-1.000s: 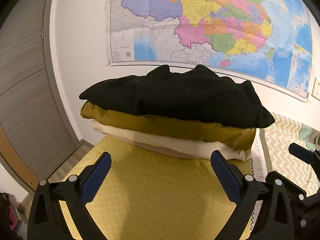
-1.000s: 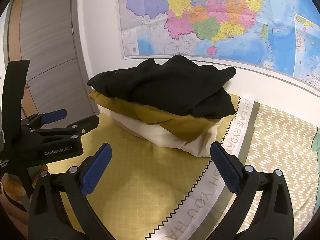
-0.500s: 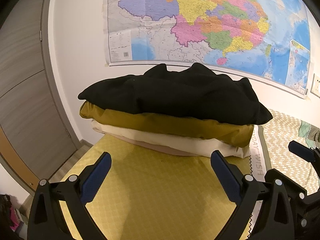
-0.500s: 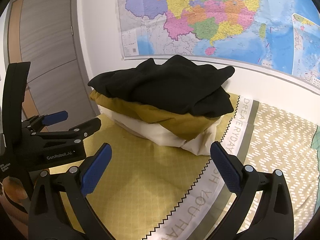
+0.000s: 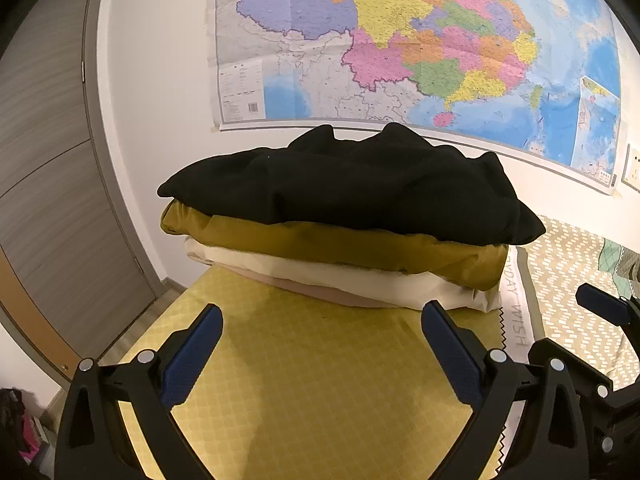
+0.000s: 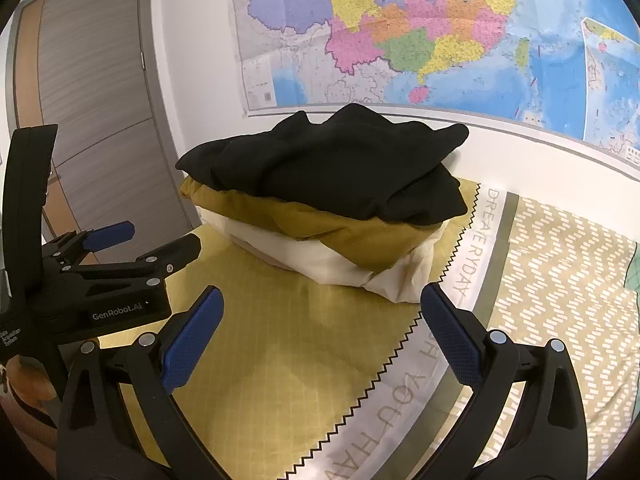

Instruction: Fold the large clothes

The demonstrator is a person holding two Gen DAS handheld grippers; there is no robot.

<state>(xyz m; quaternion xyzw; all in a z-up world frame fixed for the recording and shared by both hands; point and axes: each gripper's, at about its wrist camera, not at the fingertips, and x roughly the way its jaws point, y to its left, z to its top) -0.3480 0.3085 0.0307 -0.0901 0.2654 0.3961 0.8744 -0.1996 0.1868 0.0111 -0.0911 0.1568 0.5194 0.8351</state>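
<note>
A stack of folded clothes lies on the bed against the wall: a black garment (image 5: 352,188) on top, a mustard one (image 5: 340,244) under it, a cream one (image 5: 352,280) and a pinkish one at the bottom. The stack also shows in the right wrist view, with the black garment (image 6: 332,164) on top. My left gripper (image 5: 320,340) is open and empty, short of the stack above the yellow bedspread (image 5: 312,392). My right gripper (image 6: 320,328) is open and empty, also short of the stack. The left gripper shows in the right wrist view (image 6: 116,252) at the left.
A large coloured map (image 5: 400,48) hangs on the white wall behind the stack. A grey wardrobe door (image 5: 44,160) stands at the left. A patterned beige cover (image 6: 560,280) with a lettered white band lies to the right of the yellow part.
Both grippers have drawn slightly back and to the right; the stack sits a little lower and further left in the views. The clothes have not moved.
</note>
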